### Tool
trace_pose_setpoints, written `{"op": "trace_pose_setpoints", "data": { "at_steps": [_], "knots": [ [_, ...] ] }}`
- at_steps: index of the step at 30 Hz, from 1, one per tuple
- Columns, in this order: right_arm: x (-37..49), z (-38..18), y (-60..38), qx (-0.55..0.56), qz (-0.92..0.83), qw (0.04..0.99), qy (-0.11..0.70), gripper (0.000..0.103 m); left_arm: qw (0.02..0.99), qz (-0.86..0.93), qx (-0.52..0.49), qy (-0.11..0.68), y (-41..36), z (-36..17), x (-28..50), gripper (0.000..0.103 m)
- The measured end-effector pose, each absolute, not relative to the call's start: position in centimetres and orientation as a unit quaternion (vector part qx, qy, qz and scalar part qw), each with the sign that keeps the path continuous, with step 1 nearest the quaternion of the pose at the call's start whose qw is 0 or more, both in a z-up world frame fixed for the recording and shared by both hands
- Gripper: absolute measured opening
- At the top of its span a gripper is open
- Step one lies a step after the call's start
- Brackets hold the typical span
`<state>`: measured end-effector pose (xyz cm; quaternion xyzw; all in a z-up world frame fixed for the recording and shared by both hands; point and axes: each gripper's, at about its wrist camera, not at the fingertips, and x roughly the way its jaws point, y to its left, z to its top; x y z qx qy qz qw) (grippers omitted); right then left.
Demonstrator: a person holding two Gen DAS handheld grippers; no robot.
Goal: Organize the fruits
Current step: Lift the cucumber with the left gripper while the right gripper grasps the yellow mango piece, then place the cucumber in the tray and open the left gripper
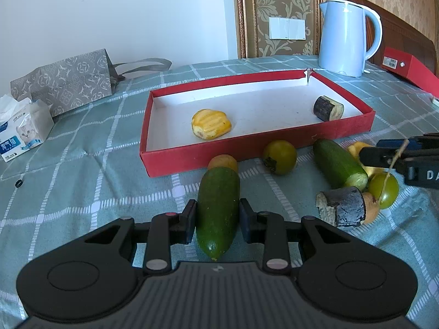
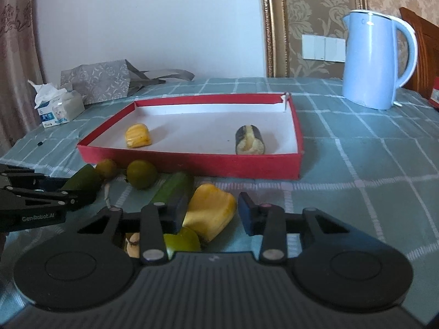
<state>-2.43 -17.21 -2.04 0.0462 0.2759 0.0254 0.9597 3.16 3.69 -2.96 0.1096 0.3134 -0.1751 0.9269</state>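
Your left gripper (image 1: 217,220) is clamped on a smooth, tapered green cucumber (image 1: 218,208) (red cardboard tray (image 1: 192,161) ahead). Your right gripper (image 2: 210,213) stands apart around a waxy yellow wedge (image 2: 210,211), not pinching it.

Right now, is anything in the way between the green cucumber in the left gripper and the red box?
Yes, a little. A small yellow-brown fruit sits just past the tip of the cucumber that the left gripper brackets, in front of the red box. The box's near wall also stands up, so the cucumber must probably go over both.
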Motion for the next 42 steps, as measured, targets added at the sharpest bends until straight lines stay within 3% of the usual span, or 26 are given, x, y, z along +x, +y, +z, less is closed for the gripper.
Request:
{"op": "trace_pose_setpoints", "data": {
  "at_steps": [7,10,11,15,16,18,19,20,26,30,34,42],
  "knots": [
    [-2.4,-1.3,-18.6,0.088,0.016,0.943,0.320,0.037,0.926,-0.177,0.105,0.316,3.7,-3.0,3.2,0.031],
    [-1.4,-1.6,-19.1,0.135,0.037,0.927,0.348,0.041,0.926,-0.178,0.103,0.316,3.8,-3.0,3.2,0.031],
    [-1.1,-1.7,-19.0,0.138,0.040,0.927,0.347,0.046,0.926,-0.178,0.104,0.316,3.8,-3.0,3.2,0.031],
    [-0.8,-1.9,-18.3,0.122,0.029,0.933,0.337,0.049,0.926,-0.178,0.103,0.316,3.8,-3.0,3.2,0.031],
    [-0.9,-1.9,-18.3,0.117,0.029,0.934,0.336,0.048,0.926,-0.178,0.102,0.316,3.8,-3.0,3.2,0.031],
    [-1.3,-1.9,-17.8,0.088,0.023,0.940,0.330,0.034,0.926,-0.178,0.102,0.316,3.8,-3.0,3.2,0.031],
    [-1.7,-1.9,-17.6,0.067,0.025,0.944,0.322,0.031,0.926,-0.178,0.102,0.316,3.8,-3.0,3.2,0.031],
    [-2.0,-1.9,-17.3,0.045,0.024,0.947,0.318,0.020,0.926,-0.179,0.102,0.316,3.8,-3.0,3.2,0.031],
    [-1.5,-1.9,-15.4,-0.040,0.013,0.948,0.317,0.025,0.926,-0.180,0.099,0.317,3.9,-3.0,3.1,0.031],
    [-0.4,-2.2,-16.2,-0.014,0.002,0.948,0.317,0.033,0.926,-0.180,0.098,0.317,3.8,-3.0,3.1,0.031],
    [-1.1,-2.5,-16.3,-0.019,0.009,0.954,0.300,0.026,0.926,-0.180,0.099,0.316,3.9,-3.0,3.2,0.031],
    [-1.9,-2.8,-16.2,-0.030,0.007,0.965,0.261,0.025,0.930,-0.176,0.100,0.307,3.9,-2.9,3.0,0.030]
  ]
}}
